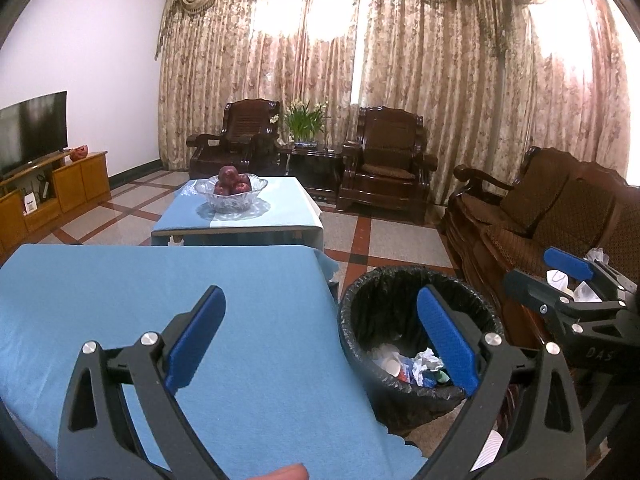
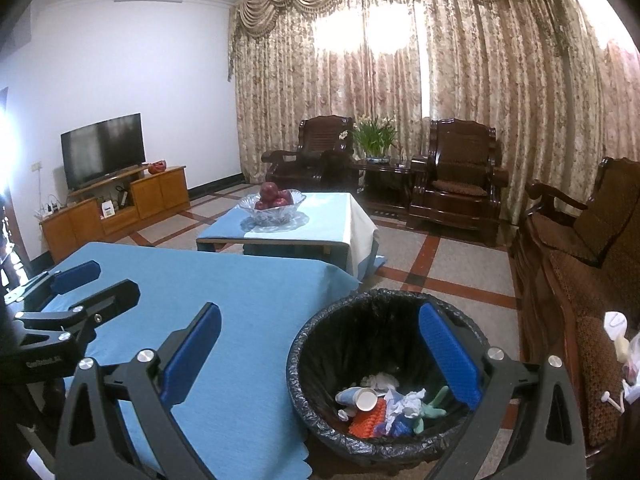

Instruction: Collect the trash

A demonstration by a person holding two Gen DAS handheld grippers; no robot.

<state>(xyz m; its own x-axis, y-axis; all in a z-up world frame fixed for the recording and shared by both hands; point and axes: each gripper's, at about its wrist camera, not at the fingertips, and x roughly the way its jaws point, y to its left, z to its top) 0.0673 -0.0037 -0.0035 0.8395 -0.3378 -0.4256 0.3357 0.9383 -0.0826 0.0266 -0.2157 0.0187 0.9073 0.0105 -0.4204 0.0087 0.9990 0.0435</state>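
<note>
A round bin with a black liner stands on the floor by the right edge of the blue-clothed table. Inside lies the trash: a paper cup, crumpled paper, an orange piece and a green item. My left gripper is open and holds nothing, its left pad over the cloth and its right pad over the bin. My right gripper is open too, straddling the table's edge and the bin. Each gripper shows in the other's view: the right one, the left one.
A dark wooden sofa runs along the right, with white bags and wrappers on its seat. A second low table carries a glass bowl of red apples. Two armchairs, a plant, curtains and a TV cabinet lie beyond. A fingertip shows at the bottom edge.
</note>
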